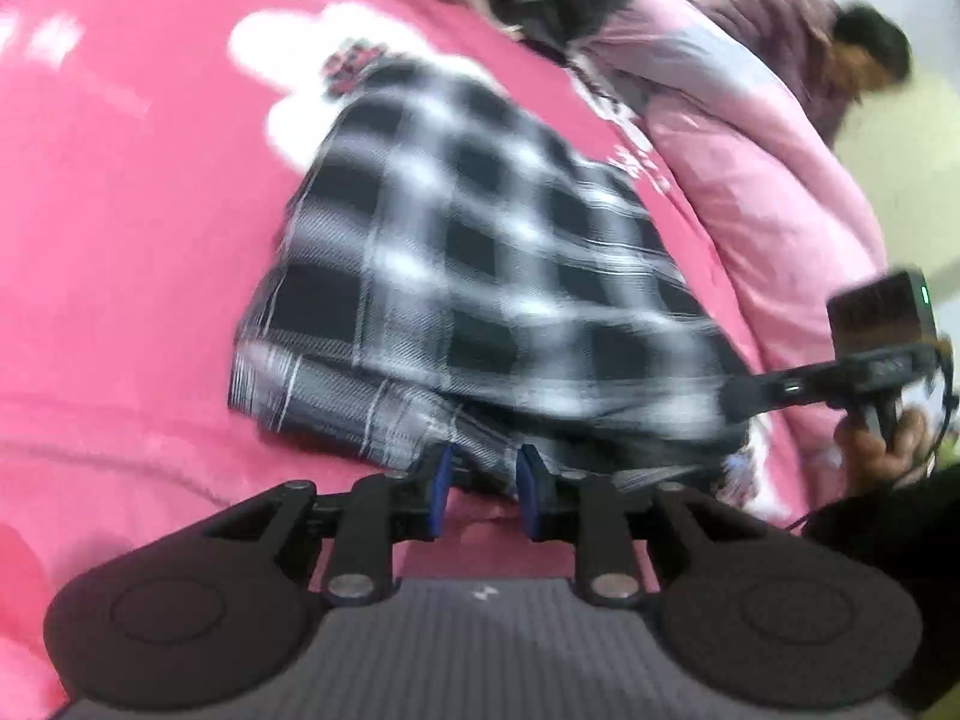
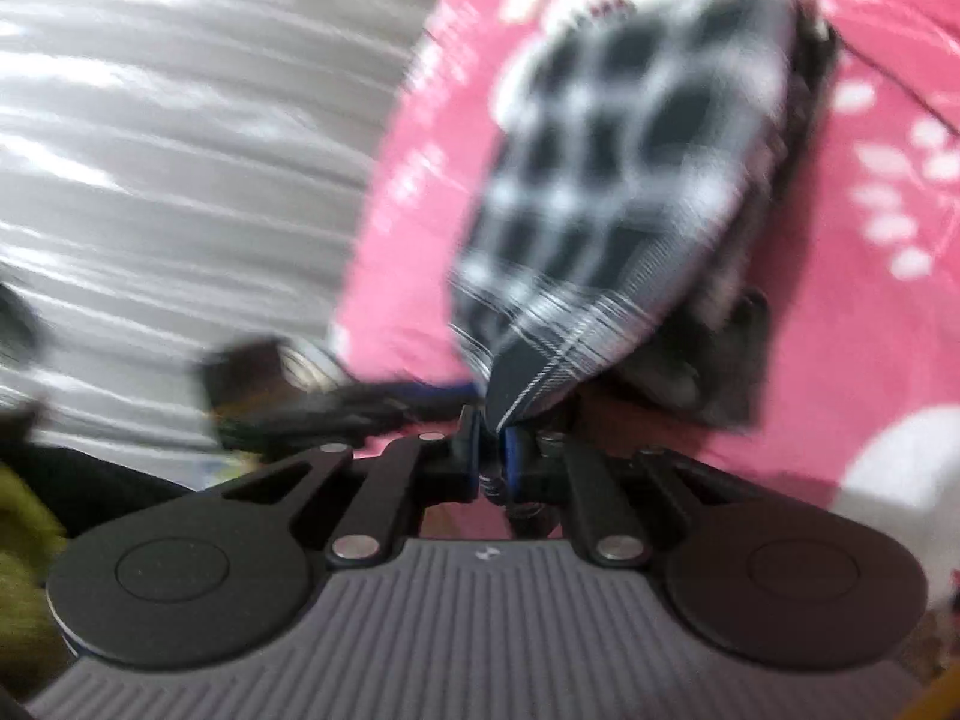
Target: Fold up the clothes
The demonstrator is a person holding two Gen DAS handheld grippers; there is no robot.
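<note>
Plaid garment (image 2: 606,180), corner clamped in right gripper (image 2: 493,450), hem between part-open left gripper (image 1: 483,483) pads: edges to be aligned on pink bedspread (image 1: 120,240)

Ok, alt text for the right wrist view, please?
The right claw is shut on a corner of a black-and-white plaid garment, which stretches away over a pink bedcover with white shapes. Pale ribbed material fills the left; the picture is motion-blurred.

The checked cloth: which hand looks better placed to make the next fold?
Probably the right gripper: its jaws are shut on a corner of the checked cloth. The left gripper stands open at the cloth's edge, gripping nothing.
</note>
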